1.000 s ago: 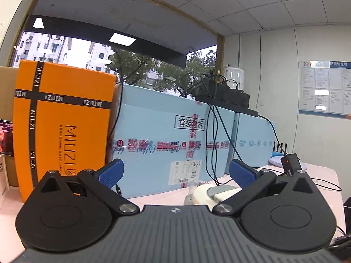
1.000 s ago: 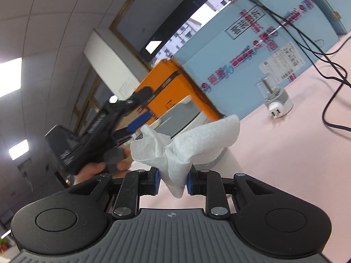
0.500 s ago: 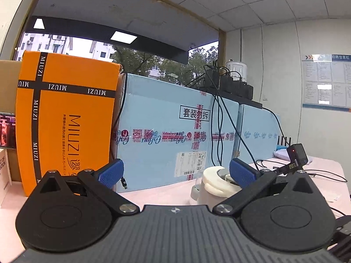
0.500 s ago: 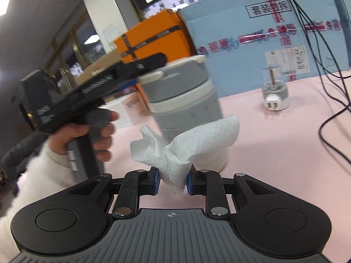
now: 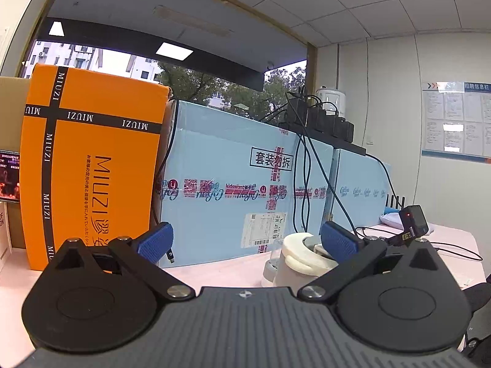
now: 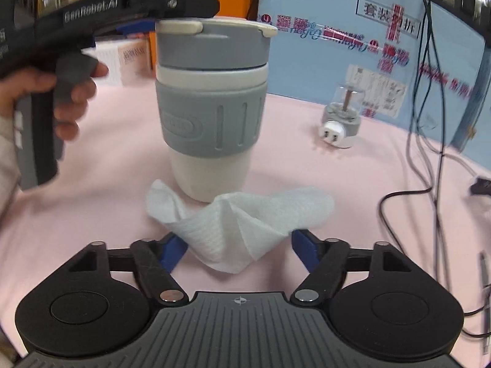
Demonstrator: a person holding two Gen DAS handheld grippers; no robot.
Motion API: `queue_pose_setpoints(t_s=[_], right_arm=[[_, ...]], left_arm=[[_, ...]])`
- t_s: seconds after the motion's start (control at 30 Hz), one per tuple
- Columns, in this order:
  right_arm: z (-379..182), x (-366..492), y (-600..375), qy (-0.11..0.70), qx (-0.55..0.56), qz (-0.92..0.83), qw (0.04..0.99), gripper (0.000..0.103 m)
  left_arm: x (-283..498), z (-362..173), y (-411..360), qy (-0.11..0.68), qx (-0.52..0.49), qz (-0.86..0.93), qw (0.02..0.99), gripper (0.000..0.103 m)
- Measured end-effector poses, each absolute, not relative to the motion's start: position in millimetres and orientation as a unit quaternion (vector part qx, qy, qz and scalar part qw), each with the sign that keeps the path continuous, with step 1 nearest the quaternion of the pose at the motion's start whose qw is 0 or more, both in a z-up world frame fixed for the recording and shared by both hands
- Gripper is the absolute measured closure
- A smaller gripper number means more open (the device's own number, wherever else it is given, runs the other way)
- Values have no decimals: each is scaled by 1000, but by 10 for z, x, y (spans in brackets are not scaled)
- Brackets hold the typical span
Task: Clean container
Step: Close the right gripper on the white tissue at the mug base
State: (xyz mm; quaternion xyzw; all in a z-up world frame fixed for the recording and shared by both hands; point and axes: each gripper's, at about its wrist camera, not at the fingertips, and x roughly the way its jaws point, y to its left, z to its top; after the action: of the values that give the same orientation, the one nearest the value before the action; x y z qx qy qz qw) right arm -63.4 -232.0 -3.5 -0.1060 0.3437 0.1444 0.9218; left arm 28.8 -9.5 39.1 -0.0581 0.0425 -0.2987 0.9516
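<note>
While the travel mug (image 6: 211, 104) stands upright on the pink tabletop (image 6: 307, 165), its long axis vertical and its lid uppermost, we see it straight ahead of our right gripper (image 6: 237, 250). It tapers slightly toward its base. Its body is smooth and cream-white, wrapped at mid-height by a grey rubbery sleeve with vertical grooves and an oval embossed badge. A grey lid with a cream flip tab closes the top, so we cannot see inside.

Our right gripper's jaws are opening; its blue pads stand apart with a white wipe (image 6: 236, 230) between them. The wipe is a crumpled, finely embossed sheet, peaked in folds, just in front of the mug's base. Neither pad visibly presses on it.

Our left gripper (image 5: 245, 240) points level, its ribbed blue pads wide apart. In its view the mug's cream rim shows just beside the right-hand pad; from the right wrist view the gripper's black finger reaches over the lid. We cannot tell whether it touches the mug. A hand (image 6: 58, 92) grips its handle.

Behind the mug a small clear-domed plug adapter (image 6: 342, 119) sits on the table. An orange carton (image 5: 92, 165) and pale blue cartons (image 5: 239, 184) line the back, with black cables (image 6: 429, 141) trailing down.
</note>
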Motion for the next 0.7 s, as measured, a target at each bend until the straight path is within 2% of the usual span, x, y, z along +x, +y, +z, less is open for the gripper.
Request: queue_pose_setpoints(t_s=[0.17, 0.53, 0.63, 0.7], right_arm=[[-41, -614, -2415, 323, -88, 144, 931, 20], [11, -587, -2442, 263, -46, 163, 950, 20], [20, -616, -2387, 236, -50, 184, 953, 24], [15, -634, -2327, 224, -63, 200, 952, 37]], left_arm=[[297, 383, -93, 43, -62, -300, 951, 0], [305, 368, -92, 43, -68, -302, 950, 0], [310, 363, -85, 44, -72, -303, 949, 0], [314, 361, -83, 45, -73, -304, 949, 0]])
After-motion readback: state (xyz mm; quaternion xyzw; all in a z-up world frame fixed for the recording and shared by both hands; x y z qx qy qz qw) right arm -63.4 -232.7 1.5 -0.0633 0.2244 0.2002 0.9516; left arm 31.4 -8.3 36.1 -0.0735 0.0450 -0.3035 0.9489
